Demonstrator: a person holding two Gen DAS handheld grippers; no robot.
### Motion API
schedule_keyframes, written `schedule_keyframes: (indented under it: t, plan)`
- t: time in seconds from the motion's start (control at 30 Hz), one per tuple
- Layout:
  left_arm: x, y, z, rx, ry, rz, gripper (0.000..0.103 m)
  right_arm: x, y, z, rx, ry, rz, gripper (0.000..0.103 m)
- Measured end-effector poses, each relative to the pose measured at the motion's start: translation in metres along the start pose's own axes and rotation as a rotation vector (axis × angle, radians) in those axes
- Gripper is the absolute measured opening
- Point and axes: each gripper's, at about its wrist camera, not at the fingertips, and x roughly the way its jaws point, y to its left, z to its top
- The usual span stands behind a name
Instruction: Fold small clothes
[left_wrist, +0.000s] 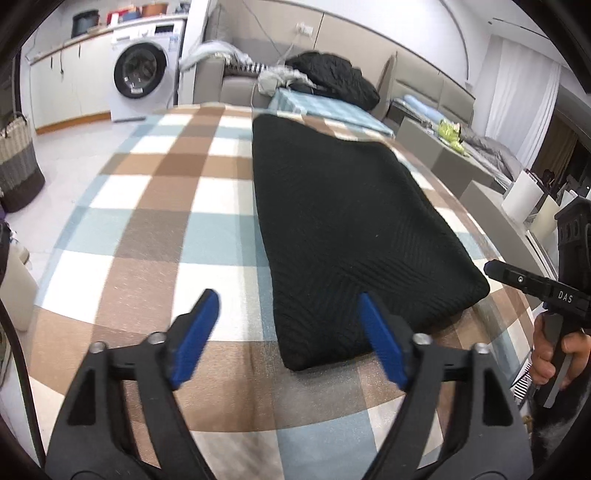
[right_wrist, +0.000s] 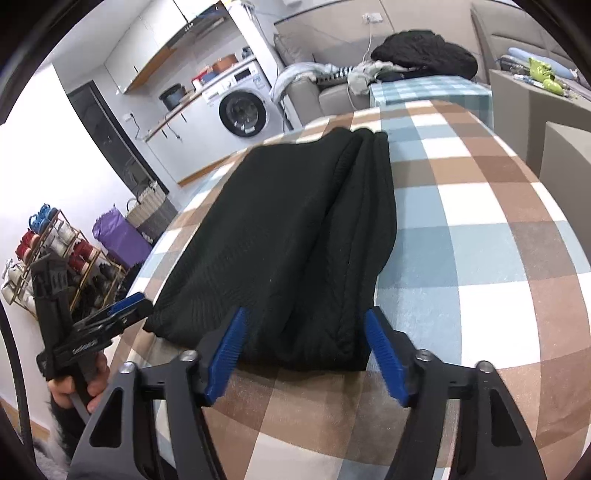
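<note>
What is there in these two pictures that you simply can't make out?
- Folded black knitted garment: what kind of clothing it is; the folding hides its shape in both views.
- Near edge of the checked brown, blue and white tablecloth: covered by the right gripper in the right wrist view.
- Person: only a hand, cut off by the left wrist view's edge.
- Items atop the white washing machine: too small.

A home, a lived-in room: a washer (left_wrist: 142, 70) under a counter, a sofa (left_wrist: 236, 79) right of the washer, a shoe rack (right_wrist: 59, 254) and basket (left_wrist: 16, 162) on its left.
</note>
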Motion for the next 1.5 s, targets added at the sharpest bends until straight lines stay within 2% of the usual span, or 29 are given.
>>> schedule_keyframes:
  t: [0.07,0.13,0.17,0.43,0.63,0.77,0.87,1.0,1.2,1.5]
  plan:
    - [-0.007,-0.002,-0.002,0.019,-0.030,0.016,0.086,-0.003,0.001,-0.001,-0.024,-0.030,-0.007,0.088]
    - [-0.015,-0.005,-0.006,0.036,-0.067,0.036,0.093,-0.005,0.004,-0.002,-0.057,-0.053,-0.029,0.102]
    - [-0.018,-0.006,-0.007,0.041,-0.077,0.040,0.099,-0.007,0.006,-0.003,-0.073,-0.071,-0.039,0.103]
    - [-0.035,-0.014,-0.019,0.062,-0.150,0.095,0.102,-0.021,0.024,-0.014,-0.184,-0.182,-0.031,0.103]
    - [-0.051,-0.020,-0.026,0.081,-0.245,0.105,0.102,-0.027,0.042,-0.028,-0.288,-0.243,-0.050,0.103]
    - [-0.060,-0.020,-0.027,0.065,-0.288,0.077,0.102,-0.032,0.039,-0.033,-0.248,-0.280,0.010,0.103]
    - [-0.061,-0.021,-0.030,0.077,-0.309,0.083,0.102,-0.035,0.034,-0.038,-0.229,-0.337,-0.002,0.103]
    - [-0.054,-0.022,-0.034,0.090,-0.304,0.082,0.102,-0.032,0.027,-0.041,-0.232,-0.343,-0.016,0.103]
    - [-0.050,-0.020,-0.036,0.089,-0.297,0.072,0.102,-0.036,0.024,-0.044,-0.217,-0.358,0.022,0.103]
    - [-0.043,-0.021,-0.038,0.106,-0.282,0.111,0.102,-0.034,0.029,-0.047,-0.245,-0.350,0.016,0.103]
